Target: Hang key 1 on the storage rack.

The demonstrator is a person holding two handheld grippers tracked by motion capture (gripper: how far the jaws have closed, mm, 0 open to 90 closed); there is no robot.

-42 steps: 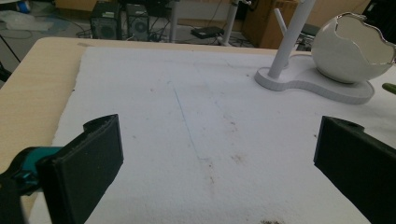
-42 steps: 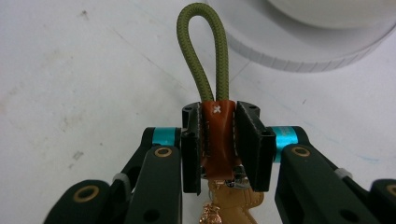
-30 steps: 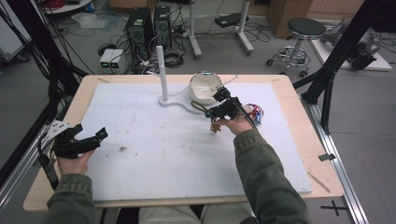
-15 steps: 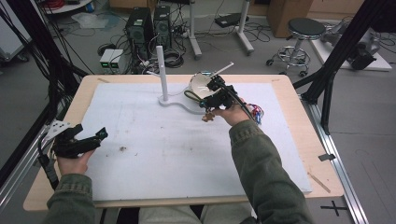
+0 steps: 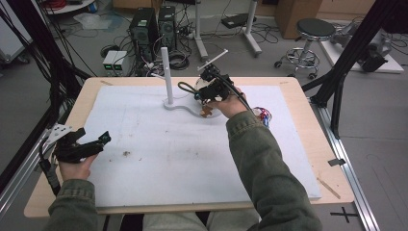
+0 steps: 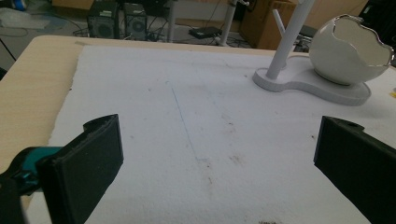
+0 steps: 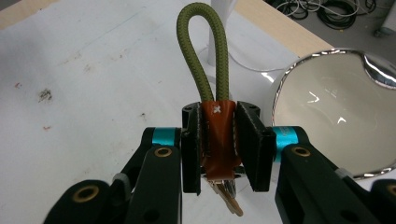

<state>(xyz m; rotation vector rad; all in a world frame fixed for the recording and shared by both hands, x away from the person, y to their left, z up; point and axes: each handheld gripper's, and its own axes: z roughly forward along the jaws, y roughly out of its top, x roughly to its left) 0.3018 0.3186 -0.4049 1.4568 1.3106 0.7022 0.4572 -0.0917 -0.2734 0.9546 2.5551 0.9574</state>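
- Right gripper (image 7: 219, 144) fingers pinch the brown leather tab (image 7: 218, 135) of a keychain, green cord loop (image 7: 201, 51) up, above the bench (image 5: 86, 103).
- Keys (image 7: 229, 196) below mostly hidden.
- Left gripper (image 6: 219, 154) fingers spread wide, holding nothing.

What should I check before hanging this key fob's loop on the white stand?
1. Grip: right gripper clamps the brown leather tab of the key fob: ok.
2. Green cord loop stands open above the jaws: ok.
3. White stand upright, side peg free: ok.
4. Loop lined up with peg: cannot tell.
5. Keys hanging below, clear of the egg-shaped bowl: cannot tell.
6. Left gripper open, parked away from the stand: ok.
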